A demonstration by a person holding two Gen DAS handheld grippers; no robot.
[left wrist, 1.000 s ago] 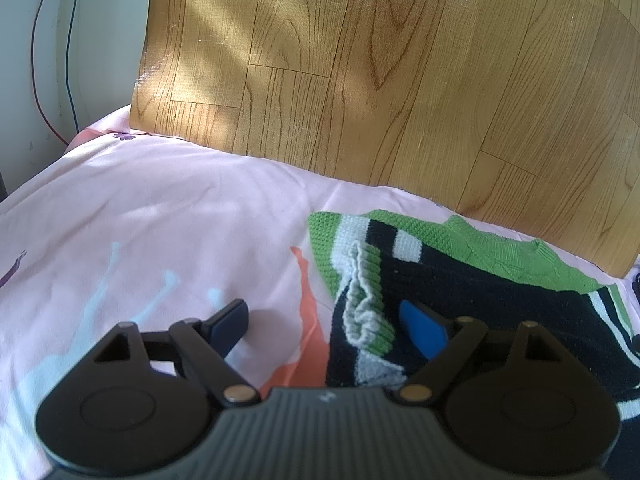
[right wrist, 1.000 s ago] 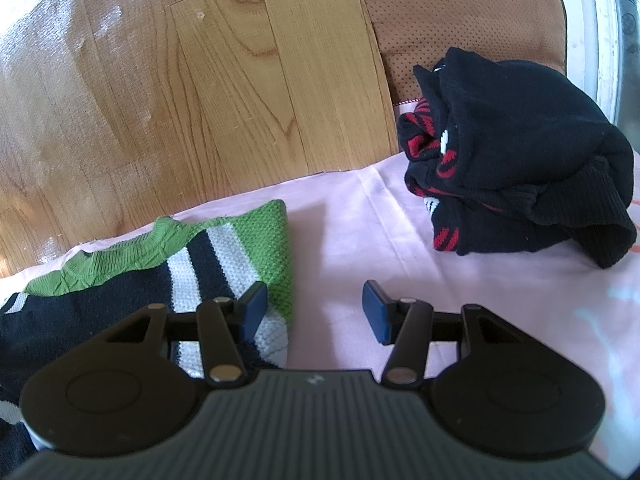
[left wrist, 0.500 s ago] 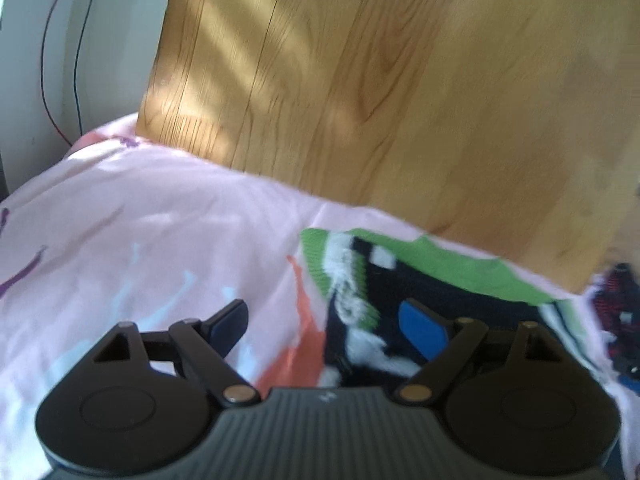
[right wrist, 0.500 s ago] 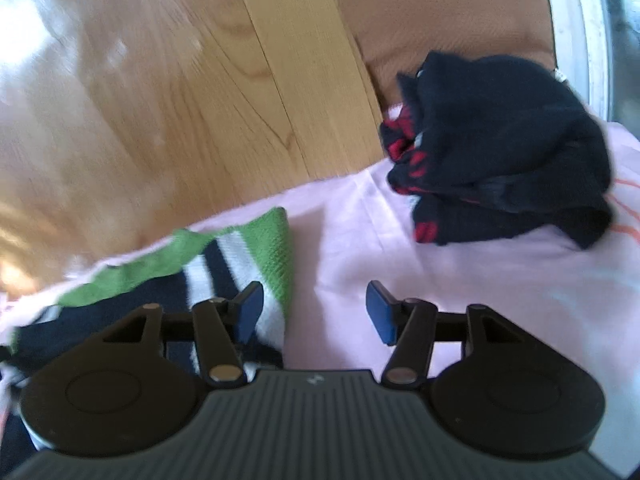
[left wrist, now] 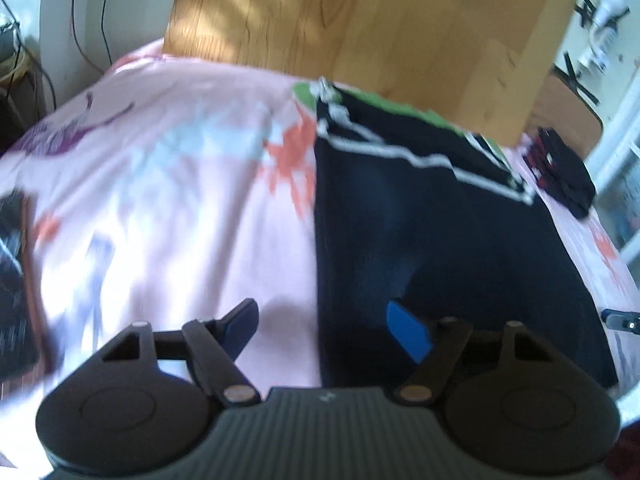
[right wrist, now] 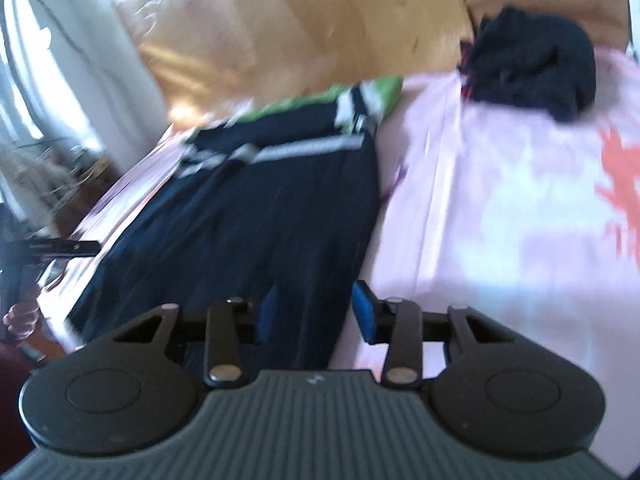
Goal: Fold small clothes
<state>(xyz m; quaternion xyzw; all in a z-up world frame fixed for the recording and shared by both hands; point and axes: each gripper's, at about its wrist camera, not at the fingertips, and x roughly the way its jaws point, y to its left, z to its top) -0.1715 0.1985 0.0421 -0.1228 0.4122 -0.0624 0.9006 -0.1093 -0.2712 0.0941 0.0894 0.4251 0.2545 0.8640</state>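
Under both jaws: sweater [left wrist: 440, 208] hem, running lengthwise away | left gripper [left wrist: 324, 328] straddles its left edge, right gripper [right wrist: 316, 312] its right | jaws part-open, just been closing, nothing pinched yet

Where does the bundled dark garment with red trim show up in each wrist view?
Left wrist: dark bundle at the far right, beyond the striped sweater.
Right wrist: dark bundle at the upper right, on the pink sheet.
Shared landmark: the sweater's green collar against the wooden board.

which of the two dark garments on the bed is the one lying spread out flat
The navy sweater with white stripes and green top edge, lying right in front of both grippers. The other, a black garment with red trim, sits bunched in a heap farther back on the pink sheet.
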